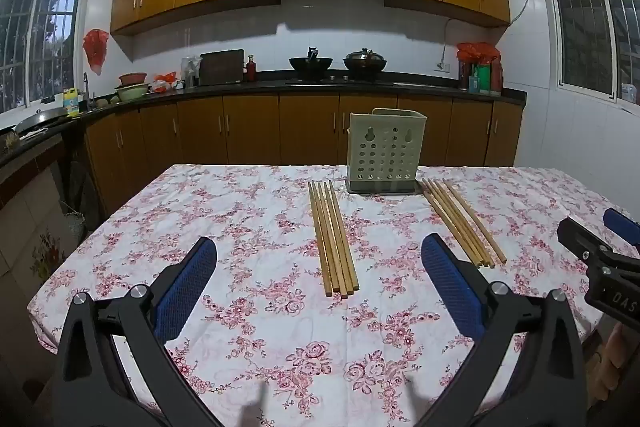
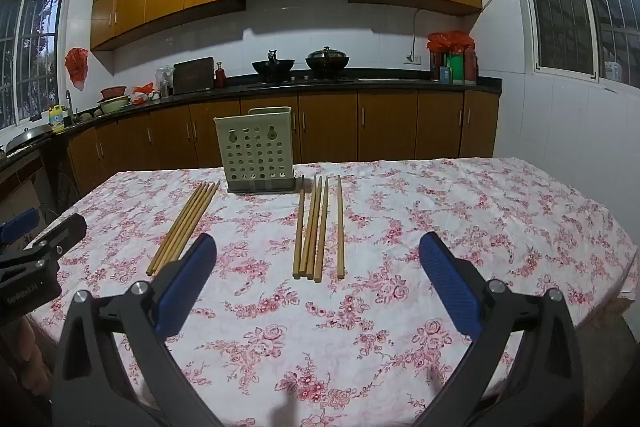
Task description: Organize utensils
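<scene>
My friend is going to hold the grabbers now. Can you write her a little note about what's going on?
Left gripper: open, fingers wide apart, holding nothing, above the near part of the table.
Right gripper: open too, holding nothing.
The green holder stands upright at the far side of the table.
One bundle of chopsticks lies flat to its left, tidy and close together.
A second bundle lies to its right, a bit more spread out.
Done: no chopsticks can be seen sticking out of the holder.
Left: pick up both bundles and stand them in the holder.
</scene>
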The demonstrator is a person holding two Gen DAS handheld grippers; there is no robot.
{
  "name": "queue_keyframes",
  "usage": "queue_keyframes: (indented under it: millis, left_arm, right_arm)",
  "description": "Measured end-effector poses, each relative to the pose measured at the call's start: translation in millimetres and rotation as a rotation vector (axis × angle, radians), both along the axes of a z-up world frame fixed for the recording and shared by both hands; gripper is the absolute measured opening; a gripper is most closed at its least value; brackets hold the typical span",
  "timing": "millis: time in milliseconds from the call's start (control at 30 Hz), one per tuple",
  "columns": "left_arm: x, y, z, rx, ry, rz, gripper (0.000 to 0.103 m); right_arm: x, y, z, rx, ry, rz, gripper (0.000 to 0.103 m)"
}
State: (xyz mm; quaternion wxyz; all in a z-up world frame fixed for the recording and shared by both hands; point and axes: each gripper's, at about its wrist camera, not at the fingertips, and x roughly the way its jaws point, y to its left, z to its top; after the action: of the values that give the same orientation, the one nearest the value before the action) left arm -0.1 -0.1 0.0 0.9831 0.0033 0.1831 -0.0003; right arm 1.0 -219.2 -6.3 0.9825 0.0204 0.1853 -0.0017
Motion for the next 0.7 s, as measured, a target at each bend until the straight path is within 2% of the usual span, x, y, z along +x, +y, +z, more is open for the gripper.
queue_keyframes:
  millis: [700]
  left_arm:
    - [-2.2, -2.1, -0.6, 0.001, 0.004, 0.005, 0.101]
  right_arm:
    - [0.3, -0.3, -0.8, 0.001, 0.003, 0.000, 0.099]
